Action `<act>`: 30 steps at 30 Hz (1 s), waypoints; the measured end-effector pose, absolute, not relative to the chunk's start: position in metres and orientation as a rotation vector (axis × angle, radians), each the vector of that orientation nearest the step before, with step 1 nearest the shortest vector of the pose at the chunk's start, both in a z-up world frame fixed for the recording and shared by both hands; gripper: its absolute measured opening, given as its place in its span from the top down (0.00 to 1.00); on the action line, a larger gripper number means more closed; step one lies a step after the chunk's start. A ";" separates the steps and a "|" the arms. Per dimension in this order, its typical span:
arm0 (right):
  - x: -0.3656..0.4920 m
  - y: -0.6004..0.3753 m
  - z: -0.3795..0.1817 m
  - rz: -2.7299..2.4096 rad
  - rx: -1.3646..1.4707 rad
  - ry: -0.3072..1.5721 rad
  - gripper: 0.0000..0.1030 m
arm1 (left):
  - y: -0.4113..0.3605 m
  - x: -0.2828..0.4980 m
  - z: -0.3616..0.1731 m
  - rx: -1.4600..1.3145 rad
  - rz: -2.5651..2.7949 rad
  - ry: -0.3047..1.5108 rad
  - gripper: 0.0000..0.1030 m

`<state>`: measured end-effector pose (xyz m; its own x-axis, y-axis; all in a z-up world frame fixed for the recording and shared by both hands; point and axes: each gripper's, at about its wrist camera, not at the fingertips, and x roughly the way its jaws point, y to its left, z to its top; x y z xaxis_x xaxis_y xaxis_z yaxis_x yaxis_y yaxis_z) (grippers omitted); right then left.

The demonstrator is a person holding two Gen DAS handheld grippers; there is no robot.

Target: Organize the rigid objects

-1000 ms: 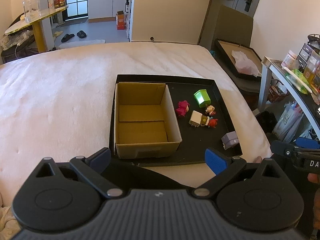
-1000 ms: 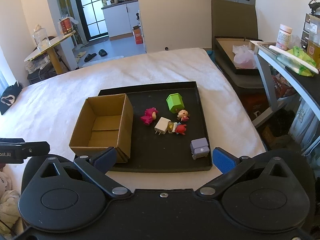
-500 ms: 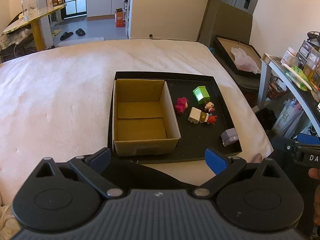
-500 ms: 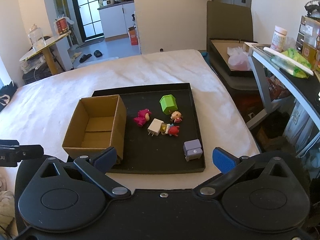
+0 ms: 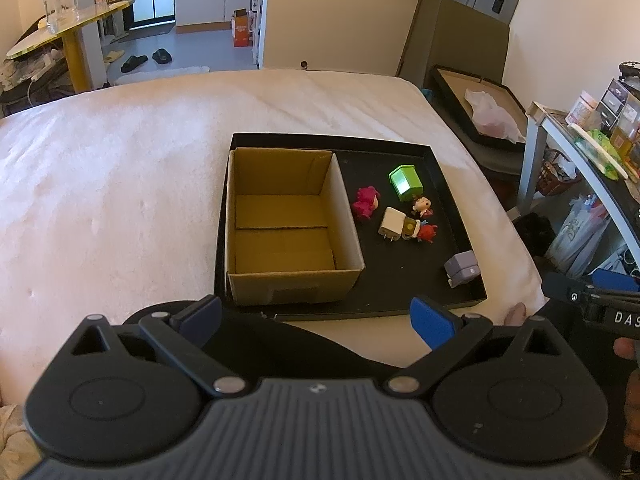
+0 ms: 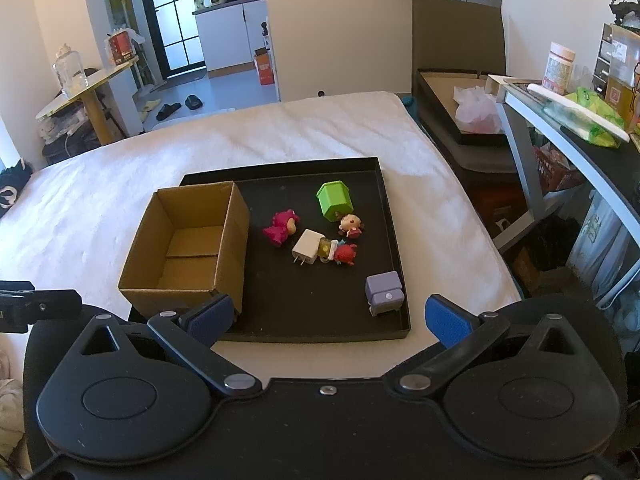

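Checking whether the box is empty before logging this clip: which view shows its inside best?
The left wrist view: it looks down into the box, showing the whole floor, both flaps, nothing inside. In the right wrist view the box is seen at an angle, its near wall hiding some of the floor.

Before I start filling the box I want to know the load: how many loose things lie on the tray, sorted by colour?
Pink: 1, toy
Green: 1, house
White: 1, plug
Red: 2, doll and figure
Purple: 1, block
Yellow: 1, small piece between plug and figure
Total: 7, all on the tray; the box holds none.
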<state>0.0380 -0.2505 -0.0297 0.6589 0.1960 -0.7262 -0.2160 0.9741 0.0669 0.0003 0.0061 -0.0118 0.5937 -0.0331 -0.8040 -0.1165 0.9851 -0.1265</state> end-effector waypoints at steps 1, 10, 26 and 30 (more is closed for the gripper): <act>0.038 -0.250 -0.031 0.233 -0.026 0.822 0.00 | 0.006 0.001 -0.013 -0.172 0.050 0.937 0.03; 0.049 -0.245 -0.051 0.238 -0.020 0.864 0.00 | 0.011 0.013 -0.028 -0.172 0.062 0.972 0.03; 0.090 -0.252 -0.087 0.214 0.017 0.923 0.00 | 0.025 0.054 -0.062 -0.171 0.110 1.033 0.03; 0.102 -0.254 -0.092 0.209 0.020 0.928 0.00 | 0.030 0.063 -0.068 -0.183 0.133 1.041 0.03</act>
<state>0.1017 -0.2544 -0.0924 0.5808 0.1876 -0.7921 -0.1703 0.9795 0.1071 0.0634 0.0299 -0.0685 0.4990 0.0225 -0.8663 -0.1961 0.9767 -0.0876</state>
